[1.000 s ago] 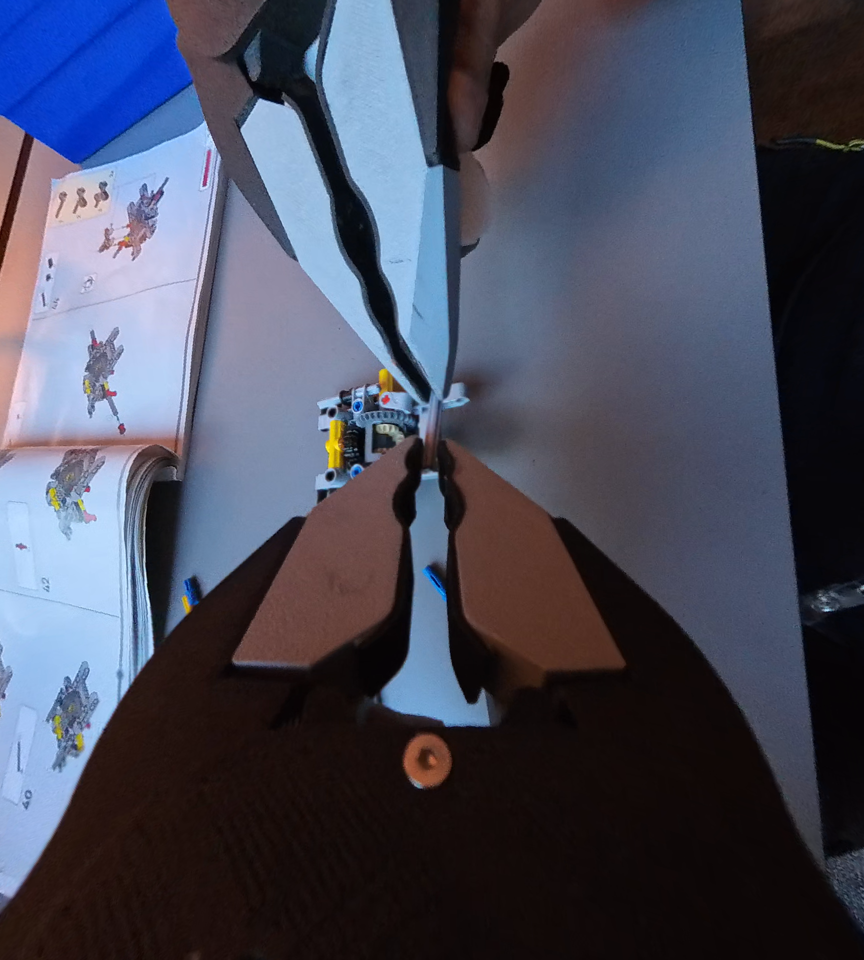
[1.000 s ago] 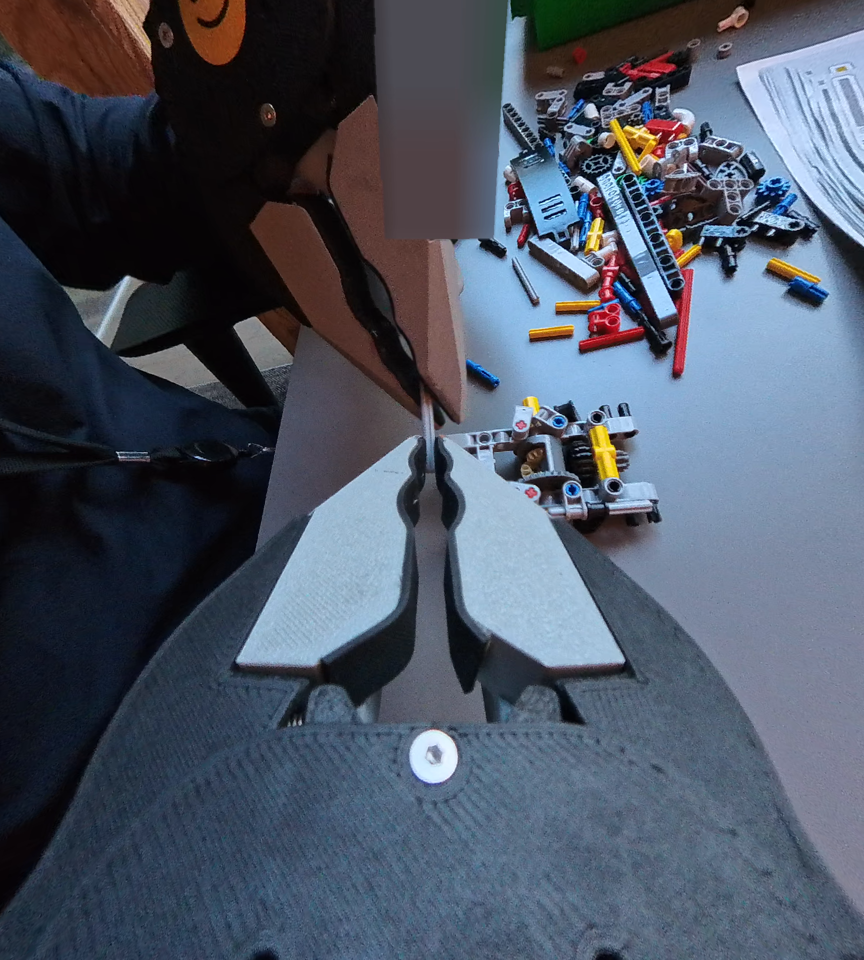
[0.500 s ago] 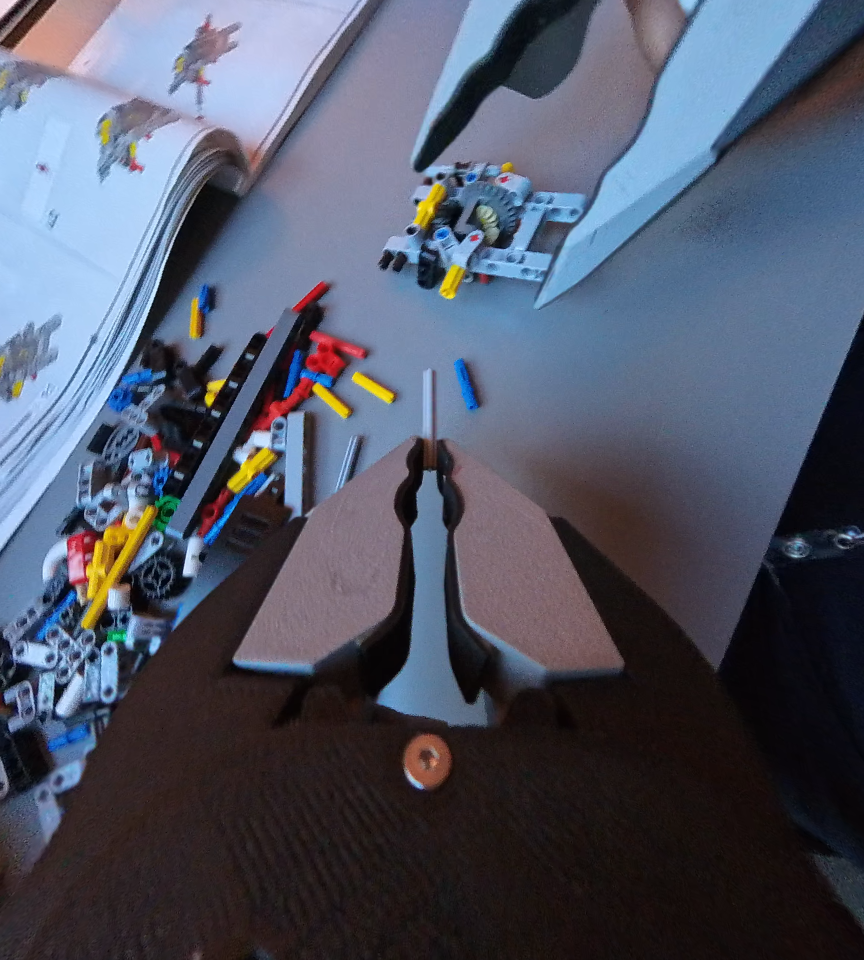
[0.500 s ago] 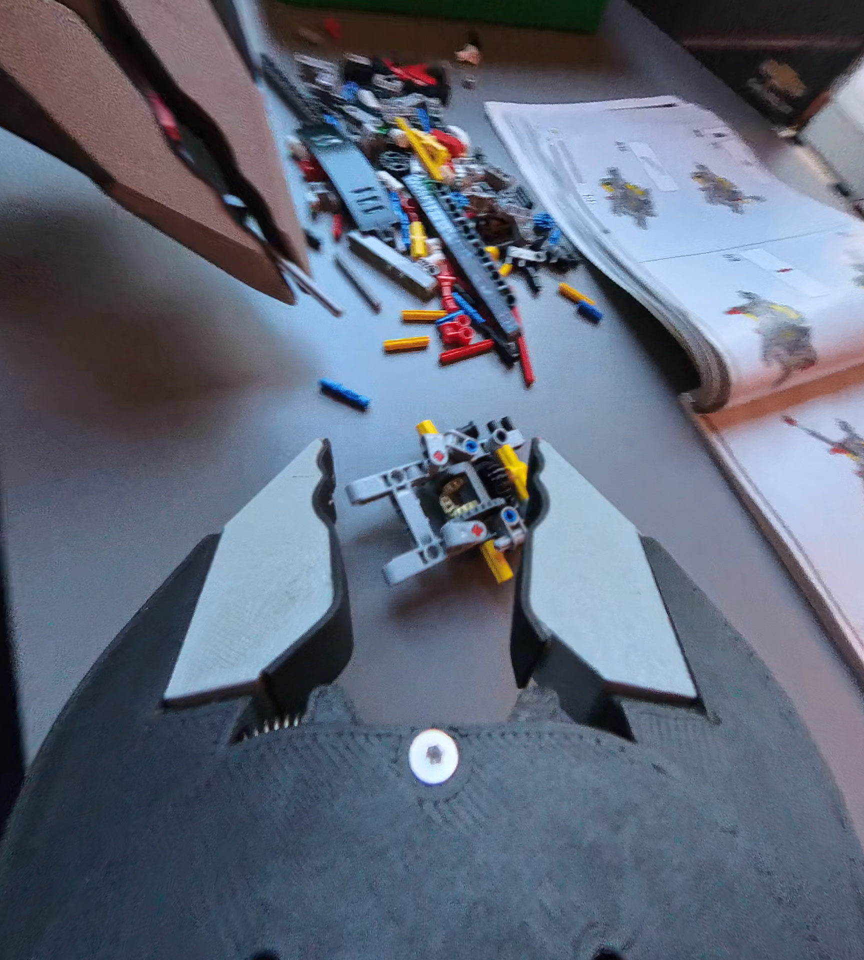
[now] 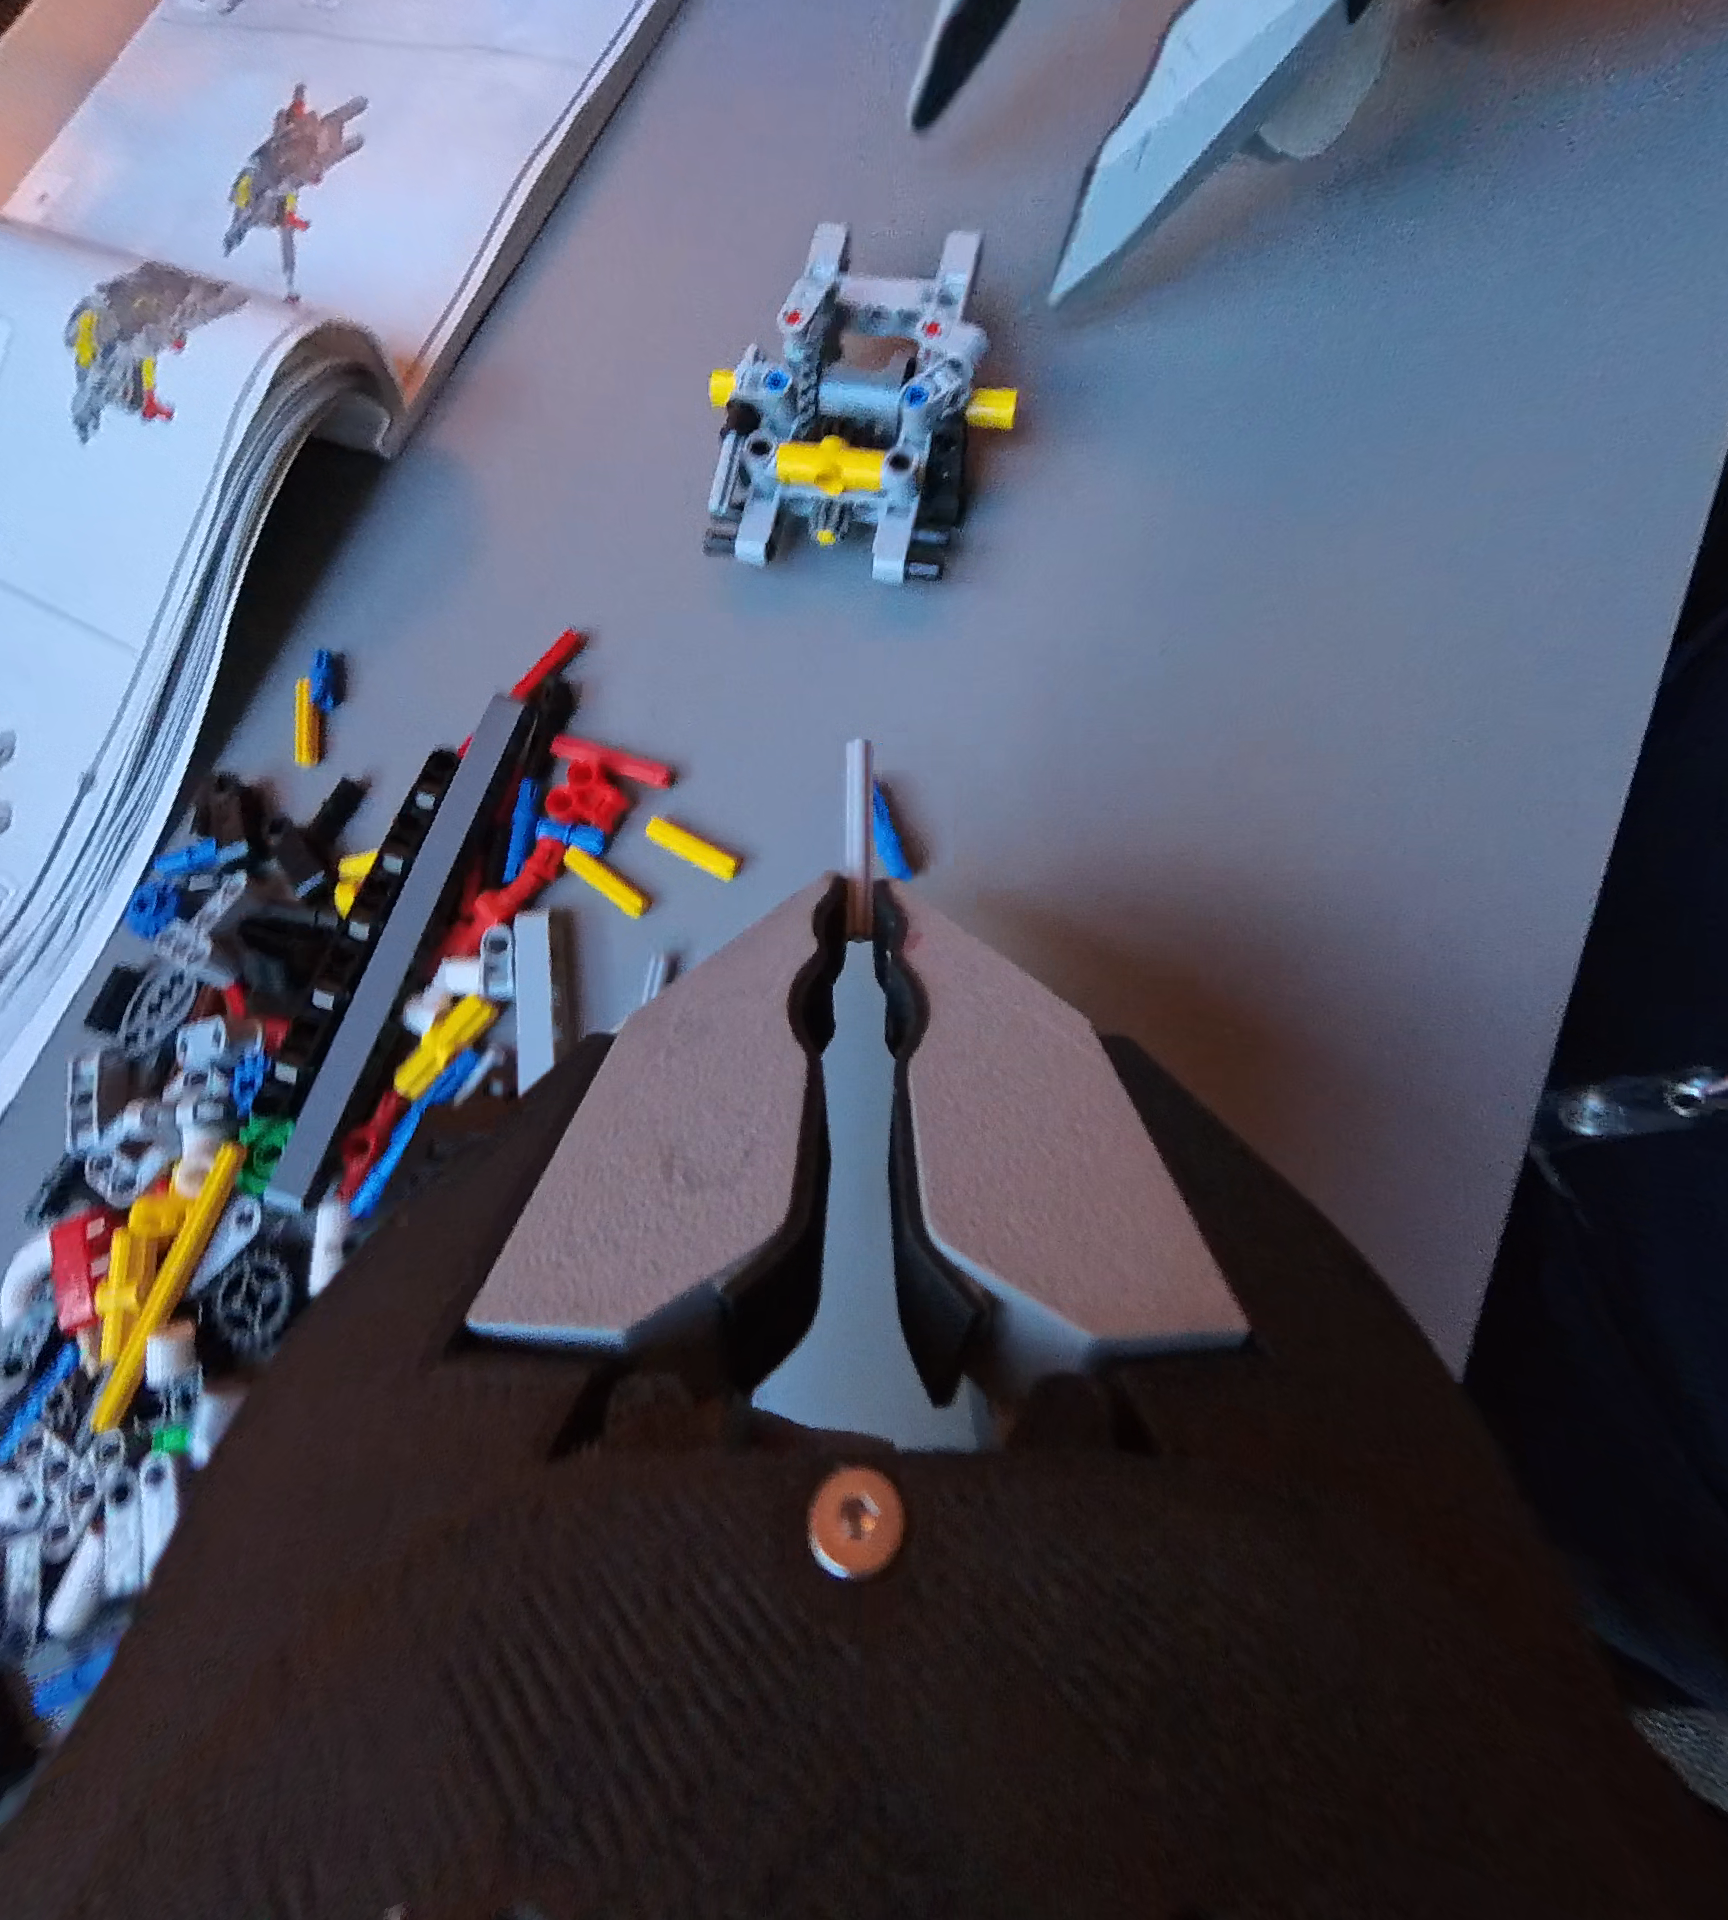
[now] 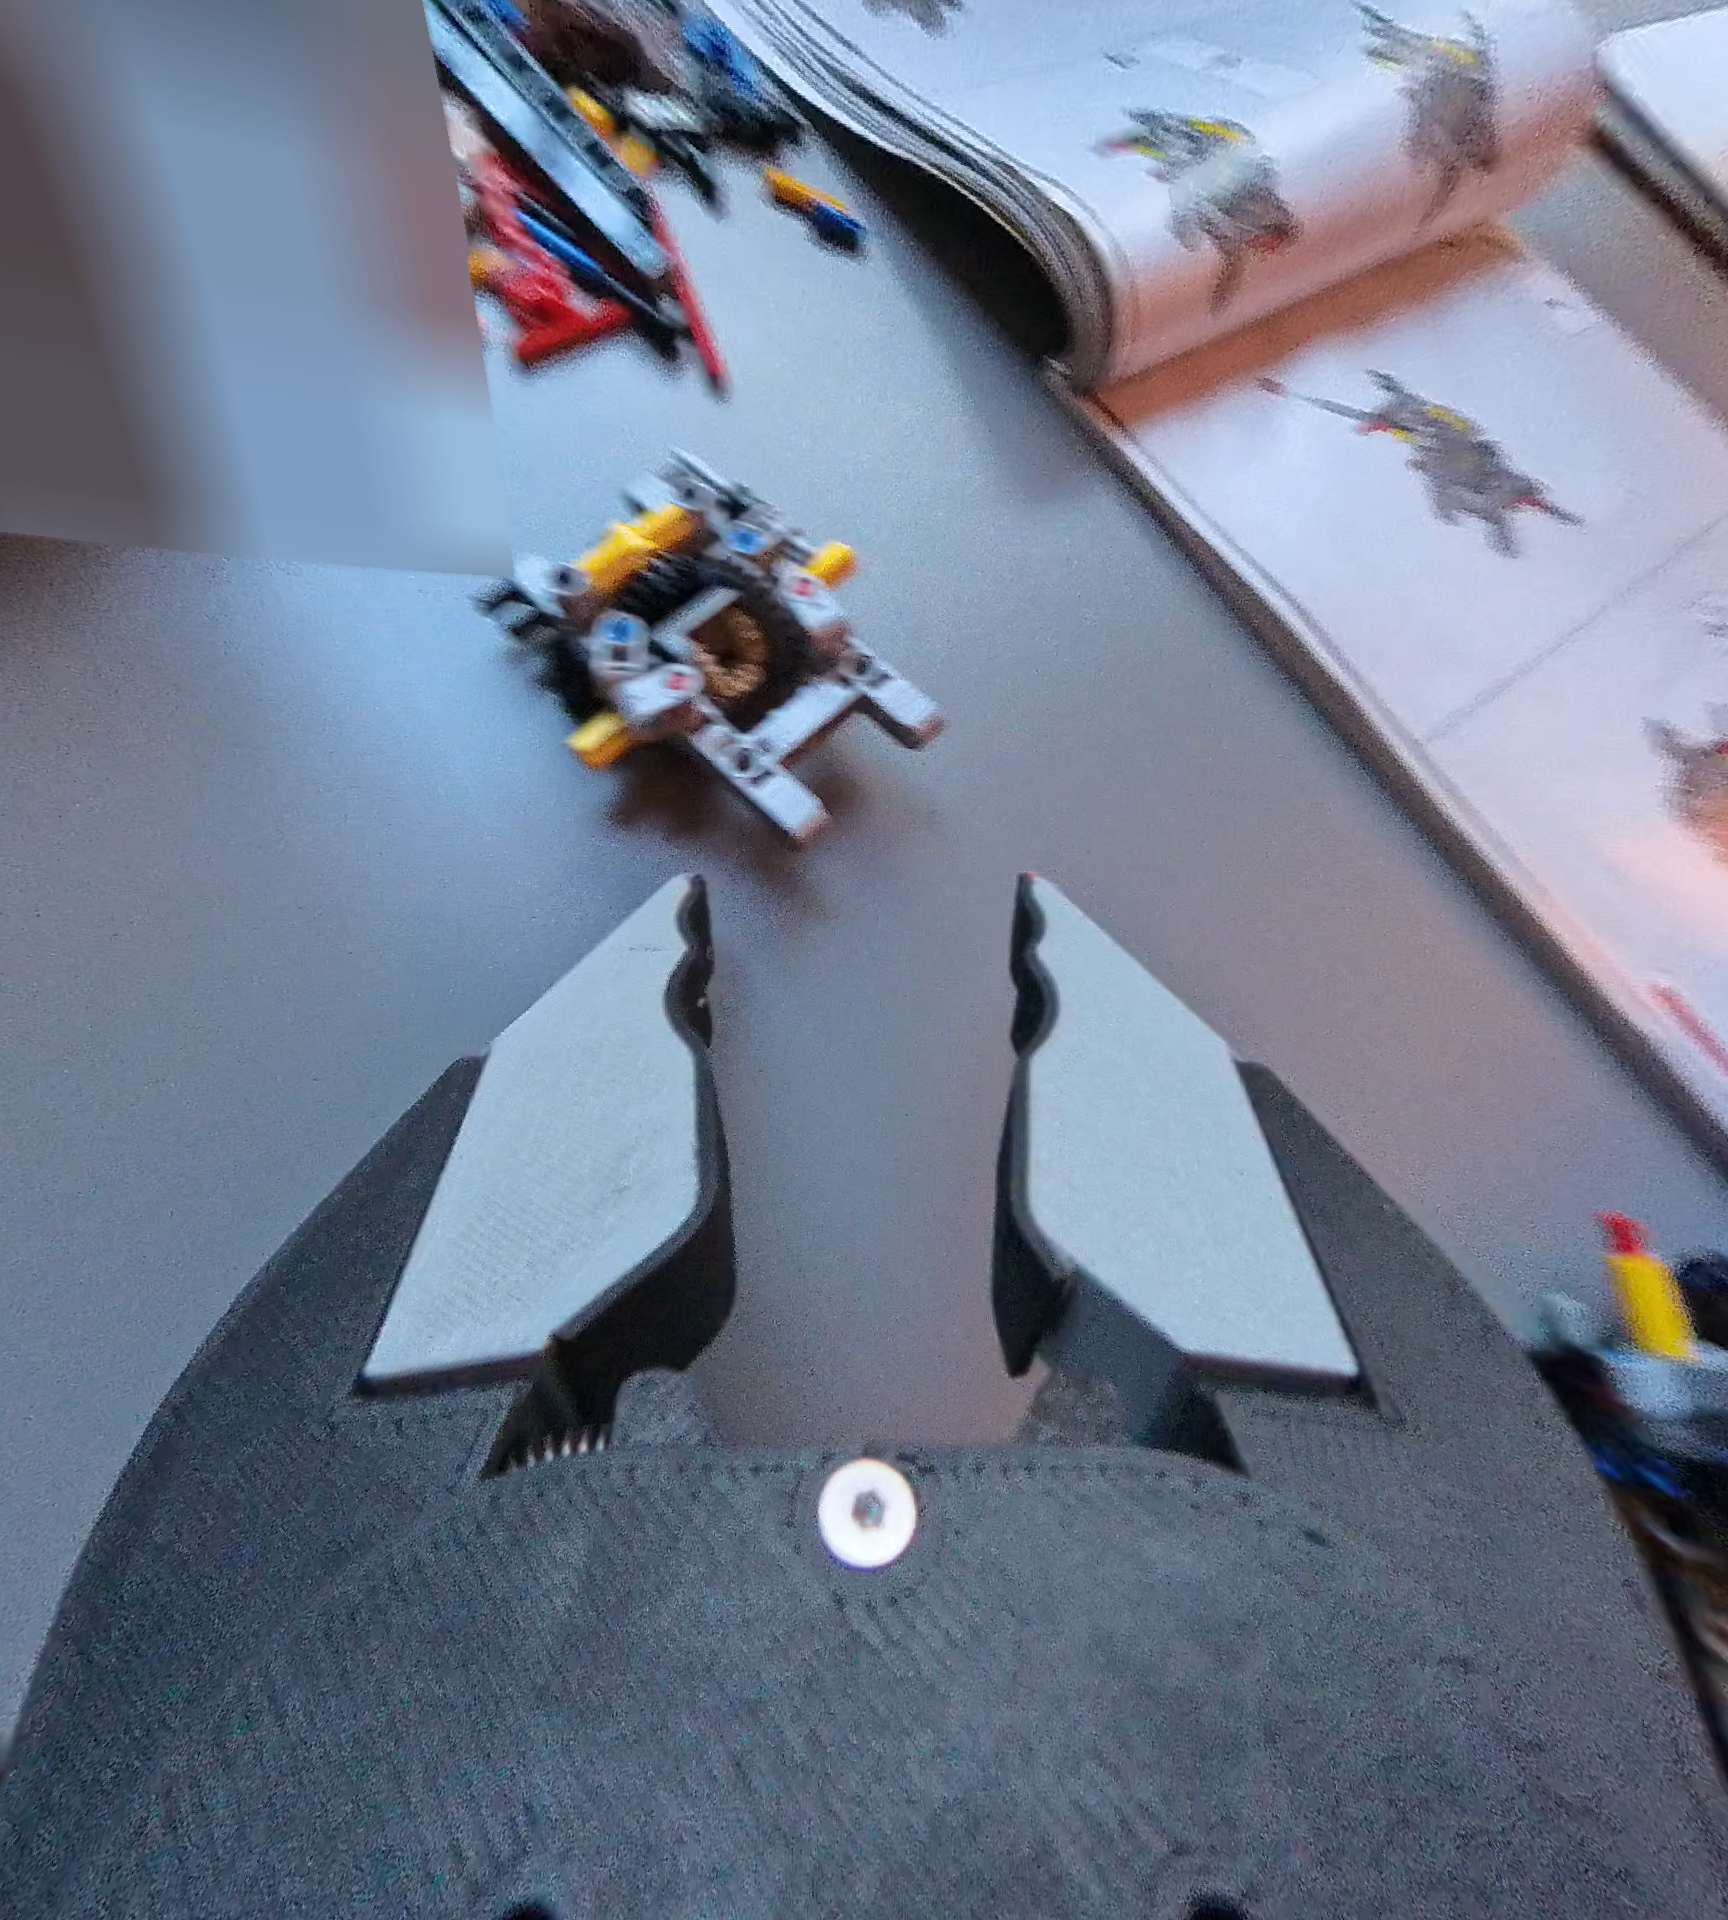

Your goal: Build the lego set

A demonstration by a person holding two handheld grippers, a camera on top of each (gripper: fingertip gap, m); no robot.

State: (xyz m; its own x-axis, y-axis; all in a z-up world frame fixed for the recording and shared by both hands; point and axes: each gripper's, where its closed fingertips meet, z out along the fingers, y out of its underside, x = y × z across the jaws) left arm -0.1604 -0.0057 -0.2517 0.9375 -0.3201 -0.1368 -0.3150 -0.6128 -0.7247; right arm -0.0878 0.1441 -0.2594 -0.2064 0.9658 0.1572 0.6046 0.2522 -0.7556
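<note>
The left gripper (image 5: 858, 914) is clenched on a thin pale grey rod (image 5: 857, 810) that sticks out past its fingertips, above a small blue pin (image 5: 889, 831) lying on the grey worktop (image 5: 1255, 675). Beside it, toward the booklet's side, sprawls a heap of loose building pieces (image 5: 320, 987) in black, red, yellow and blue. Farther out stands a small grey and yellow model (image 5: 855, 416), with nothing between it and the rod. The right gripper (image 6: 860, 894) hangs released and bare, the model (image 6: 714, 644) just beyond its fingertips. An open instruction booklet (image 6: 1359, 364) lies along the far edge. Only the right wrist view shows a second blurred built piece (image 6: 1670, 1382) near the corner.
</note>
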